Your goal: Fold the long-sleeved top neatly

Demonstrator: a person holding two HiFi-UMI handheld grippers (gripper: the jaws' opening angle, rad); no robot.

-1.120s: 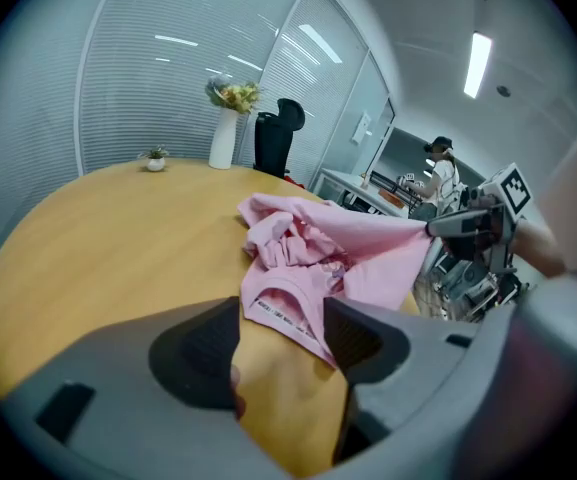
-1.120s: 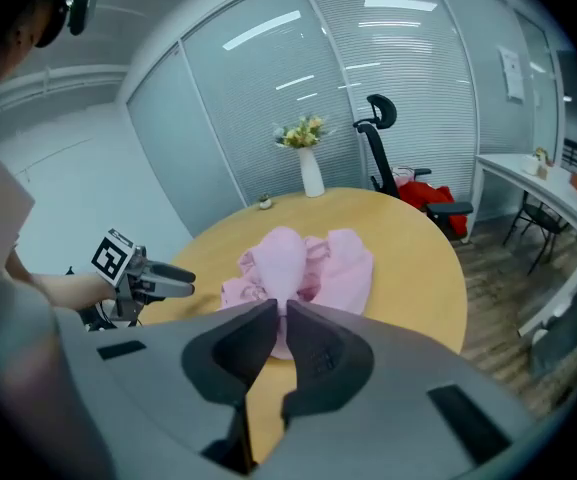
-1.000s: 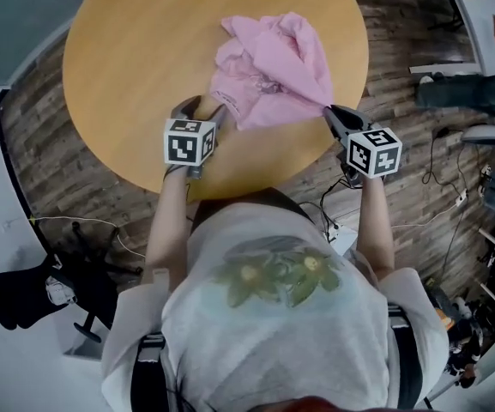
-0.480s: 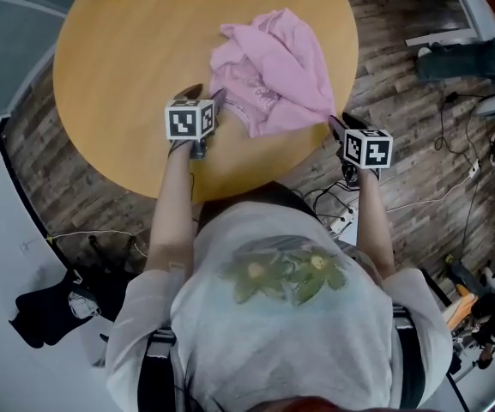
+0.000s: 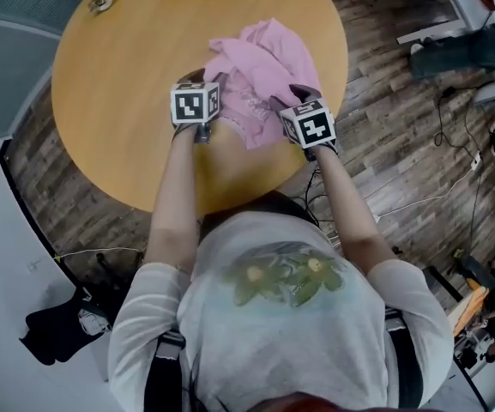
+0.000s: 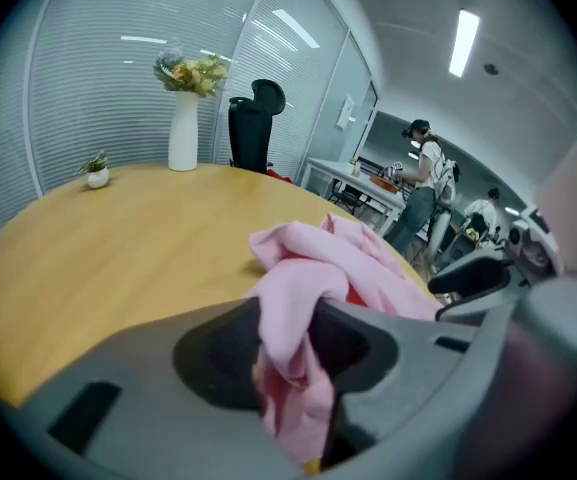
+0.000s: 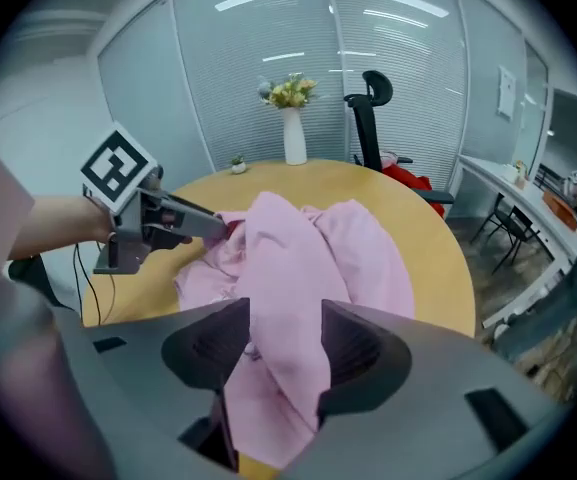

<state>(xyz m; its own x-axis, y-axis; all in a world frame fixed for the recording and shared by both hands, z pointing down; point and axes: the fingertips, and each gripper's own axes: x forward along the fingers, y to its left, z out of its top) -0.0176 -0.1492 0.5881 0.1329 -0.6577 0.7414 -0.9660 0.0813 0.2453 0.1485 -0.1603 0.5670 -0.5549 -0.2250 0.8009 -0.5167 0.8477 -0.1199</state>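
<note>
Looking down through the head camera, I see the long-sleeved top [image 5: 268, 54], pink and crumpled in a heap. It lies on the round wooden table [image 5: 118, 101], close to its right edge and nearer the near edge than the far one. My left gripper [image 5: 201, 79] has its tips at the heap's left side. My right gripper [image 5: 296, 94] is at the heap's near-right side, and both angle down into the cloth.

In the left gripper view a fold of pink fabric hangs in the gap between the jaws. They have just been closing a little yet stand wide, and I see no firm pinch on the cloth. In the right gripper view the jaws have just been opening and are spread, with a thick ridge of the top standing loose between them.

A white vase [image 6: 183, 133] of flowers and a small potted plant [image 6: 96, 171] stand by the table's far edge, well apart from the top.
</note>
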